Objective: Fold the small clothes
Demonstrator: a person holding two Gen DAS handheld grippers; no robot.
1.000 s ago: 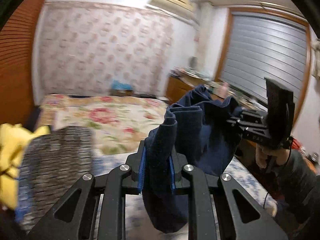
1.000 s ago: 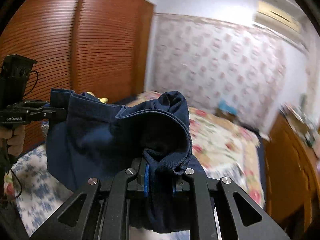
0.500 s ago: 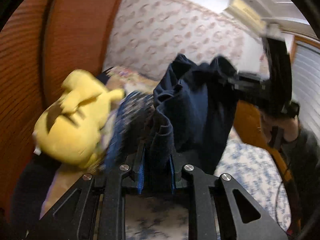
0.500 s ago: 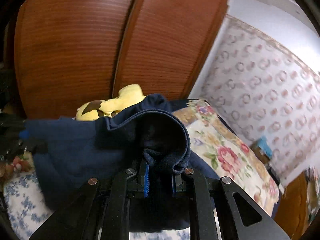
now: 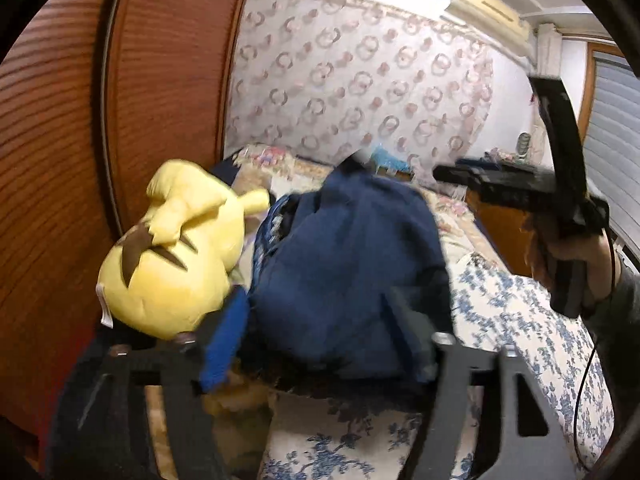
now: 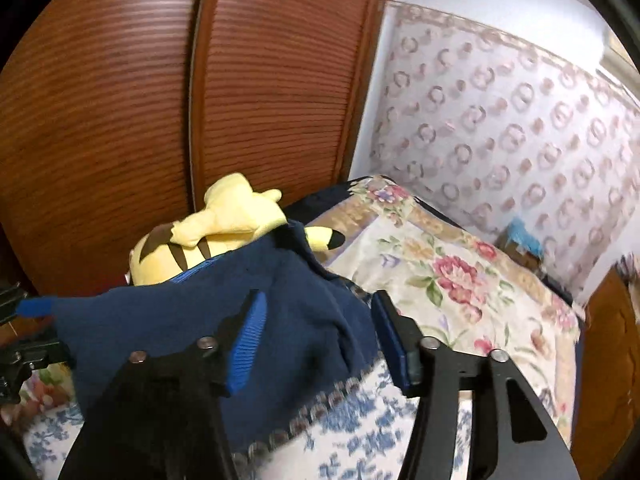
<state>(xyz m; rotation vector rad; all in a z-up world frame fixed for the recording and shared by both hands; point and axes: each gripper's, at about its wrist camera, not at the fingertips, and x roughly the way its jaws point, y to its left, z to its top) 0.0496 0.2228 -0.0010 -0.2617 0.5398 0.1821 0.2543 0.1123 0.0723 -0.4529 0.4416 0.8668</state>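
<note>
The navy blue garment point(image 5: 348, 272) lies in a bundle on the bed beside the yellow plush toy point(image 5: 176, 256). My left gripper point(image 5: 320, 336) is open, its jaws spread on either side of the bundle. My right gripper point(image 6: 320, 336) is open too, just above the same garment point(image 6: 224, 312). In the left wrist view the right gripper point(image 5: 452, 172) hangs in the air to the right of the bundle, held by a hand. The tip of the left gripper point(image 6: 36, 306) shows at the garment's left end in the right wrist view.
The bed has a blue-and-white floral sheet point(image 5: 516, 320) and a flowered quilt point(image 6: 452, 280) further back. Wooden slatted wardrobe doors point(image 6: 160, 100) stand close behind the plush toy point(image 6: 216, 236). A wooden dresser point(image 5: 496, 236) stands at the right.
Both grippers have opened and let go of the navy garment, which has dropped from hanging in the air to a bundle on the bed next to the plush toy.
</note>
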